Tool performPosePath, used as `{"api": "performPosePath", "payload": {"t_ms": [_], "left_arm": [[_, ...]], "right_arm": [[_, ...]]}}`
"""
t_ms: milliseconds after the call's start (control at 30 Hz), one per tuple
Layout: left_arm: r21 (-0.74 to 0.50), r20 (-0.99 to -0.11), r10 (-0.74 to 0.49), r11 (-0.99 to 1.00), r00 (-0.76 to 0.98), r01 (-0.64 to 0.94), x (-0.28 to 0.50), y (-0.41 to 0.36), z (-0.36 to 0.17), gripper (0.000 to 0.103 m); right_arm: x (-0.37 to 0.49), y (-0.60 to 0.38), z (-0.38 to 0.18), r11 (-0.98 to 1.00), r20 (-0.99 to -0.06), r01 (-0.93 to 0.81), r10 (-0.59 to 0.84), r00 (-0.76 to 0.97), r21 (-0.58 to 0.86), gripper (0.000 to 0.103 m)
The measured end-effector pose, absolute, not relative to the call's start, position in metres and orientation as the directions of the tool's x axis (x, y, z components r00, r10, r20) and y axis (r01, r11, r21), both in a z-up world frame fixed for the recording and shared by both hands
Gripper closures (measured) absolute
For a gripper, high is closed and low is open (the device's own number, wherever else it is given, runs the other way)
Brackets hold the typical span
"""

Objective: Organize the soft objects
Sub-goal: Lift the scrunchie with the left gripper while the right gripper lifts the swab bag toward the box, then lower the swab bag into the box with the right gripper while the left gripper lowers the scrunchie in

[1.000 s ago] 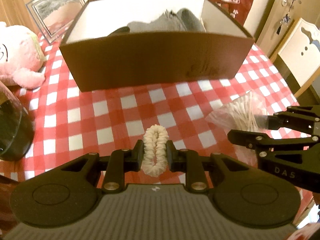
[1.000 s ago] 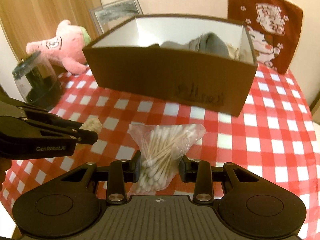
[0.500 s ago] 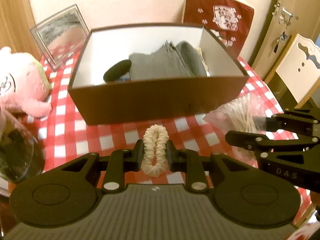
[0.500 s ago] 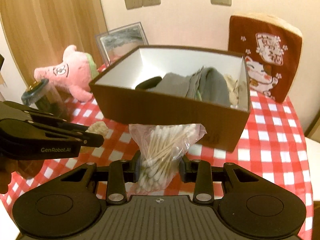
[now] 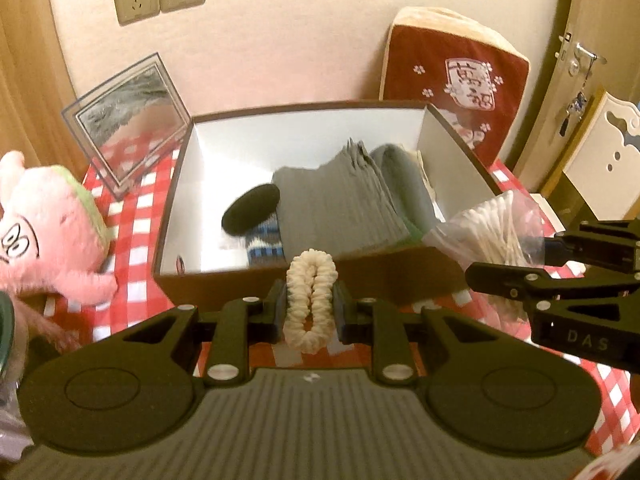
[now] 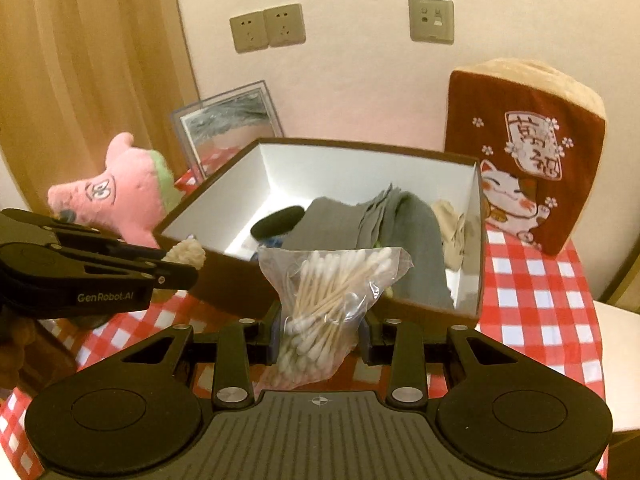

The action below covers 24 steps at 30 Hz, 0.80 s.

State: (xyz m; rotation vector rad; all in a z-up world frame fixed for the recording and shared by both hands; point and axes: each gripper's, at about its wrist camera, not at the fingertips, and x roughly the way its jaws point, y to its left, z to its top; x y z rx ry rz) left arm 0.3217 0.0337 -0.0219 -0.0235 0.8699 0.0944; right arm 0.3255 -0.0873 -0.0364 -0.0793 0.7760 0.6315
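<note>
My left gripper (image 5: 310, 308) is shut on a cream scrunchie (image 5: 311, 300) and holds it in the air just before the near wall of the brown box (image 5: 384, 276). My right gripper (image 6: 319, 332) is shut on a clear bag of cotton swabs (image 6: 332, 292), also raised at the box's near wall. The box, white inside, holds folded grey cloth (image 5: 340, 204), a black round item (image 5: 251, 212), a blue striped piece (image 5: 263, 240) and beige fabric (image 6: 452, 224). The scrunchie also shows in the right wrist view (image 6: 186, 252), the bag in the left wrist view (image 5: 492, 224).
The table has a red-and-white checked cloth (image 6: 536, 292). A pink plush toy (image 5: 44, 224) lies left of the box. A clear picture frame (image 5: 128, 120) leans at the back left. A red cat cushion (image 6: 524, 152) stands at the back right. A chair (image 5: 604, 160) is at the right.
Both grippers have risen with their loads and moved toward the box; the view now looks down into the box's inside. Grips are unchanged.
</note>
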Motion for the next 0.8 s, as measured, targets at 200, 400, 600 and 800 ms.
{"api": "performPosePath", "payload": {"t_ms": [200, 400, 600, 800], "left_arm": [[0.034, -0.754, 0.089, 0.995, 0.651, -0.096, 0.348, 0.044, -0.016, 0.081], [0.062, -0.751, 0.117, 0.992, 0.650, -0.108, 0.376, 0.054, -0.012, 0.081], [0.065, -0.755, 0.130, 0.990, 0.642, -0.123, 0.402, 0.067, -0.013, 0.081], [0.066, -0.762, 0.139, 0.988, 0.632, -0.137, 0.425, 0.082, -0.016, 0.081]], "right_arm": [[0.350, -0.079, -0.030, 0.812, -0.666, -0.561, 0.508, 0.546, 0.160, 0.066], [0.376, -0.064, -0.026, 0.807, -0.660, -0.568, 0.514, 0.547, 0.158, 0.066], [0.404, -0.050, -0.026, 0.803, -0.663, -0.573, 0.519, 0.539, 0.163, 0.066], [0.434, -0.037, -0.031, 0.803, -0.672, -0.568, 0.522, 0.525, 0.180, 0.066]]}}
